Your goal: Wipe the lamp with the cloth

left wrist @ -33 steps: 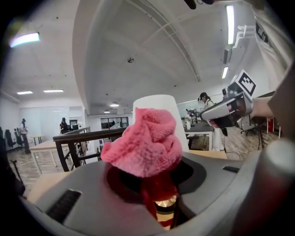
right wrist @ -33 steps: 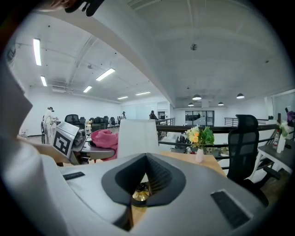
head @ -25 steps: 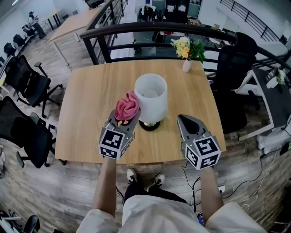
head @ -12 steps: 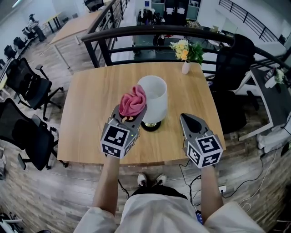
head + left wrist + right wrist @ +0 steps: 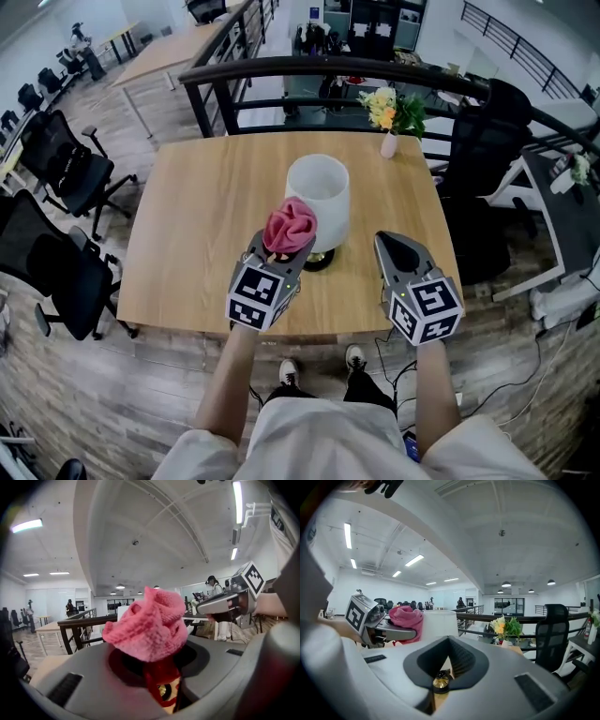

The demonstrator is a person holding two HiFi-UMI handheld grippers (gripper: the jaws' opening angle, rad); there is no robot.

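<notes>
At frame centre, on the wooden table [image 5: 178, 225], the white lamp [image 5: 323, 187] is overlapped by the pink cloth [image 5: 290, 227]. The cloth is clenched in the left gripper [image 5: 284, 249] and has been shifted rightward against the shade. The right gripper [image 5: 394, 246] is kept closed and empty.

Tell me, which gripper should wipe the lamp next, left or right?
Left, probably. The left gripper holds the pink cloth right beside the lamp. The right gripper is shut, empty and off to the side.
</notes>
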